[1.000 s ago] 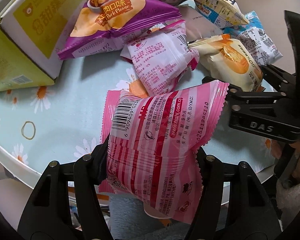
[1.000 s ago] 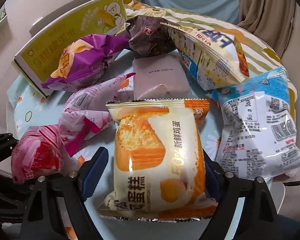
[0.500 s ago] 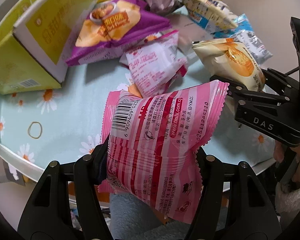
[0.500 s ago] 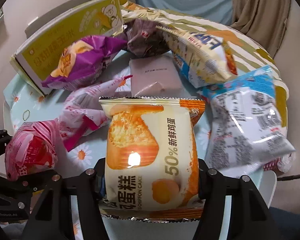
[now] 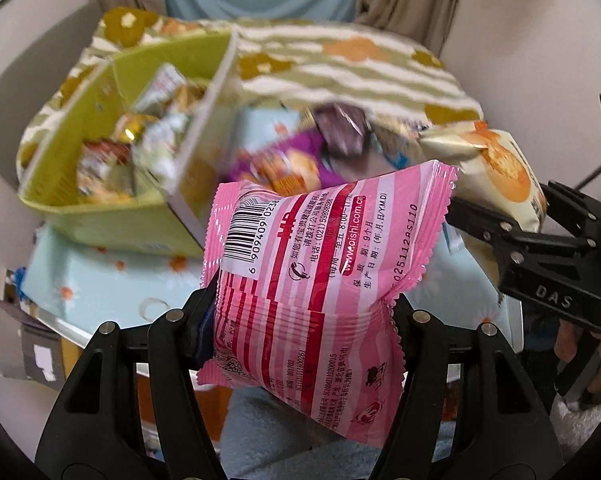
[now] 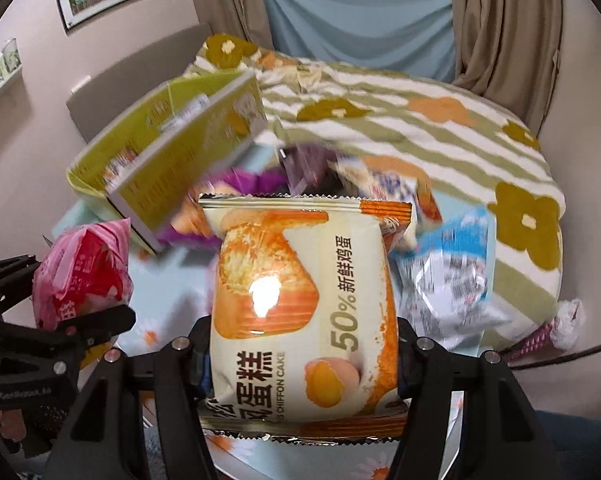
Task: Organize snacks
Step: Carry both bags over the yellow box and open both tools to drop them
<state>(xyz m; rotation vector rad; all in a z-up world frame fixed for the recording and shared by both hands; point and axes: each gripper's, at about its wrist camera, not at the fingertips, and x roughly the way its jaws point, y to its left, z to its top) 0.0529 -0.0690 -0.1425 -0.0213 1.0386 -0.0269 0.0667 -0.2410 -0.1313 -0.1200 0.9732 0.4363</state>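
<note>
My left gripper (image 5: 304, 312) is shut on a pink striped snack packet (image 5: 320, 264) and holds it in the air above the table's near edge. My right gripper (image 6: 304, 344) is shut on a cream-and-orange chiffon cake packet (image 6: 304, 300), also lifted. The pink packet shows at the left of the right wrist view (image 6: 84, 268), the cake packet at the right of the left wrist view (image 5: 496, 168). An open yellow-green box (image 5: 112, 204) with several snacks inside stands on the table's far left; it also shows in the right wrist view (image 6: 168, 148).
Loose packets lie on the light-blue daisy tablecloth (image 5: 112, 284): a purple one (image 5: 284, 164), a dark brown one (image 5: 340, 128), a blue-white one (image 6: 448, 276). A bed with a striped flower blanket (image 6: 440, 120) lies behind the table. The view is motion-blurred.
Both grippers have risen and tilted up with their packets still held. The box's open top and the bed behind the table have come into view.
</note>
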